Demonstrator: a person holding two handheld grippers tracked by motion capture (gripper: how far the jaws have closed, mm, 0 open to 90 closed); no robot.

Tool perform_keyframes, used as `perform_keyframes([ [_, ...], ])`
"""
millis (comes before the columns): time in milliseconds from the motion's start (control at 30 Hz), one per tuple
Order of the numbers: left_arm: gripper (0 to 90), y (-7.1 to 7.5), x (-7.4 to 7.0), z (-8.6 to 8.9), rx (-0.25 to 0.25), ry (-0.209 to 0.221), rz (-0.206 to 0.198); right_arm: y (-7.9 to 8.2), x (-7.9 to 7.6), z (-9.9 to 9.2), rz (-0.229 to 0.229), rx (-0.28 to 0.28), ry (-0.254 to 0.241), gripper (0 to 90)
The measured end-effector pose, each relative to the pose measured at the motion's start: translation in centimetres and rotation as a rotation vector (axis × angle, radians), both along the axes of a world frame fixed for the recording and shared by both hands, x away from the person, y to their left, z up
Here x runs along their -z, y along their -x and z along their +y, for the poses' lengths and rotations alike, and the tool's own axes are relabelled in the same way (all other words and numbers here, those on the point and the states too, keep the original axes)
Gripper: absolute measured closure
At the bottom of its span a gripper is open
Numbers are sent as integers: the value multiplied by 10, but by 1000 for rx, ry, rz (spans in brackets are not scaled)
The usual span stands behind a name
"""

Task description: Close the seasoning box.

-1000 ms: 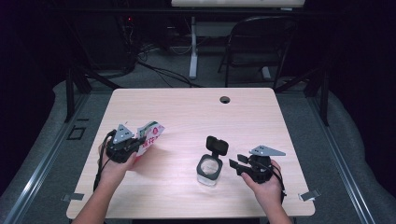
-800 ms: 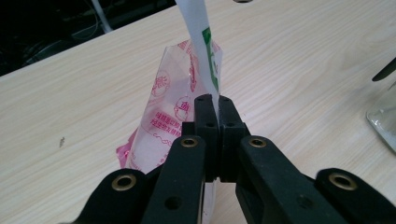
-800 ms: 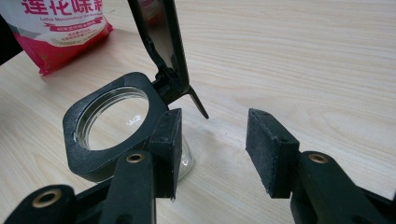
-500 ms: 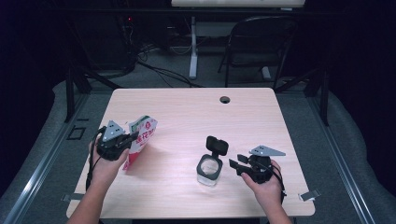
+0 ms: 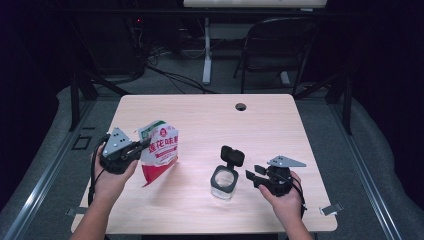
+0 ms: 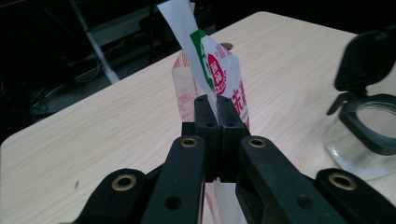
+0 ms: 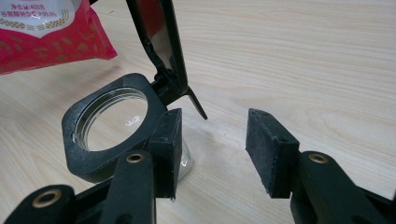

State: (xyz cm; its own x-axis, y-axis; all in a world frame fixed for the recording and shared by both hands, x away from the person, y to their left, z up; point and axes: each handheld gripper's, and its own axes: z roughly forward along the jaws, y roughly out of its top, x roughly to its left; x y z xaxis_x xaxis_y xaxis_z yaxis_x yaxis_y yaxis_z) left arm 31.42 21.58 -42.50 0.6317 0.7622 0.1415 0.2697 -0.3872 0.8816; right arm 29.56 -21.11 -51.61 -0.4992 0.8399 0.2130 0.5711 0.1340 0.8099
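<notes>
On the table [image 5: 200, 115], a red and white bag [image 5: 159, 150] is held upright, long axis vertical, clamped near its top in the left claw [image 6: 212, 112]. Right of it, an open-lidded glass jar [image 5: 223, 181] stands; close up, the right claw [image 7: 212, 144] is seen spread apart beside its black rim.

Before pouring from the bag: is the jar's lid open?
Open: the jar's black lid stands flipped up behind its uncovered mouth.
</notes>
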Motion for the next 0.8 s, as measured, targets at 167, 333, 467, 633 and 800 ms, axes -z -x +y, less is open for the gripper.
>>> perform_keyframes([
  [167, 900, 6, 1, -15, 55, -3, -10, 0, 0, -1, 2, 1, 3, 559],
  [333, 900, 12, 0, -29, 110, -14, -19, 1, -5, -3, -9, 3, -13, 555],
  [467, 900, 18, 1, -39, 171, 10, -26, 2, -6, -3, -13, 1, -6, 555],
  [633, 900, 20, 2, -48, 231, 27, -21, 3, -7, -3, -21, 3, -11, 555],
  [800, 900, 14, 17, -57, 264, 0, 36, 5, -12, -3, -45, 2, -20, 555],
])
